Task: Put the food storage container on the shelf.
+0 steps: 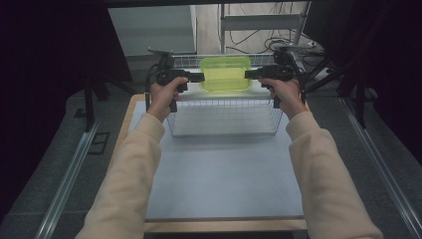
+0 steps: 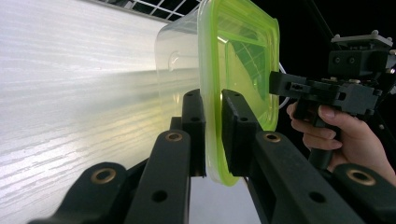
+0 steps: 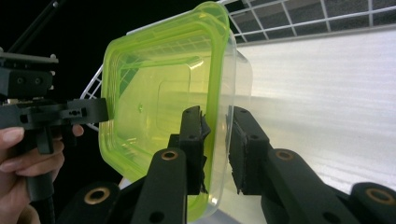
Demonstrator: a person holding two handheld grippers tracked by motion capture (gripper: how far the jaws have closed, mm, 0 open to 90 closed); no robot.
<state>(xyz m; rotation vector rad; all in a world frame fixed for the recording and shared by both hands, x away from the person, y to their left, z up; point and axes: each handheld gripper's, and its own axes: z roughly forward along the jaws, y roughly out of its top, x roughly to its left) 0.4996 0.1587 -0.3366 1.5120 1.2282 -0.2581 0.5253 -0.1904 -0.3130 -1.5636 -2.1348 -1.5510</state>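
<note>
Two grippers share one load: a clear plastic container with a yellow-green lid, carried in the air above a white wire basket that stands at the far edge of the tabletop.

On the left, the left gripper reaches in level from the container's left end. In the left gripper view its jaws are closed together on the projecting lip of the lid, one jaw on each face of that thin flange, with the clear tub bulging away on one side. The box appears to sit lid-up and roughly level over the basket's far half, not touching the wires as far as I can tell.

On the right, the right gripper mirrors this at the opposite end. In the right gripper view its jaws straddle the rim where lid and tub meet; a narrow gap shows between them, so they look clamped on the edge rather than fully shut.

Judging by its see-through walls and what looks like an empty interior, the container should be light. The plastic is smooth and probably slippery, and the walls are likely to flex, so the stiff rim flange is the sensible place to grip, and both grips are already on it. Uneven pull between the two hands could twist it or pop the lid loose; matched, level motion seems wise.
</note>
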